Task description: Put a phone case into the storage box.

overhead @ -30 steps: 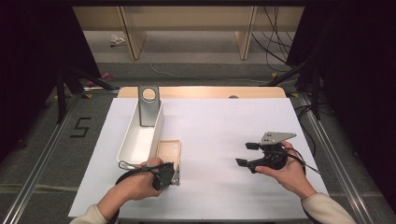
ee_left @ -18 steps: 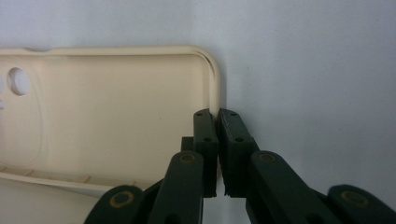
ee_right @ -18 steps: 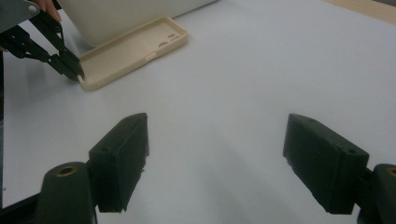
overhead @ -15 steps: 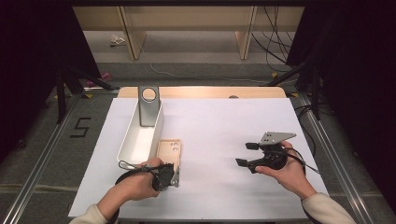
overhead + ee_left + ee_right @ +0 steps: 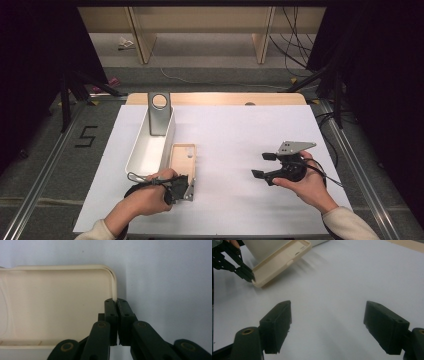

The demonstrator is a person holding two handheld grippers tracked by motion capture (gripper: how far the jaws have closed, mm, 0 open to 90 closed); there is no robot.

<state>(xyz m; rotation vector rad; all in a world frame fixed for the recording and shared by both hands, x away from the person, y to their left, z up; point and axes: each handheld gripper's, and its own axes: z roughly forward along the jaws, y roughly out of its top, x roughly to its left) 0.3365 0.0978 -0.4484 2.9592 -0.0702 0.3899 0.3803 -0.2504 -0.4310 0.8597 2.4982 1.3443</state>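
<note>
Nothing has shifted — left gripper [image 5: 186, 188] pinches the cream case's [image 5: 183, 157] near rim, its long axis running away from the person.

Two grippers are counted: the left gripper [image 5: 186, 187] and the right gripper [image 5: 261, 165], each carried in one of two hands, the left hand [image 5: 145, 196] and the right hand [image 5: 304, 181]. One cream phone case [image 5: 182, 160] is seen lying on the worktop [image 5: 235, 135], of which there is one. One white oblong tray [image 5: 147, 147] is counted, and one grey metal stand [image 5: 159, 114] with a single round hole is set in its far end.
</note>
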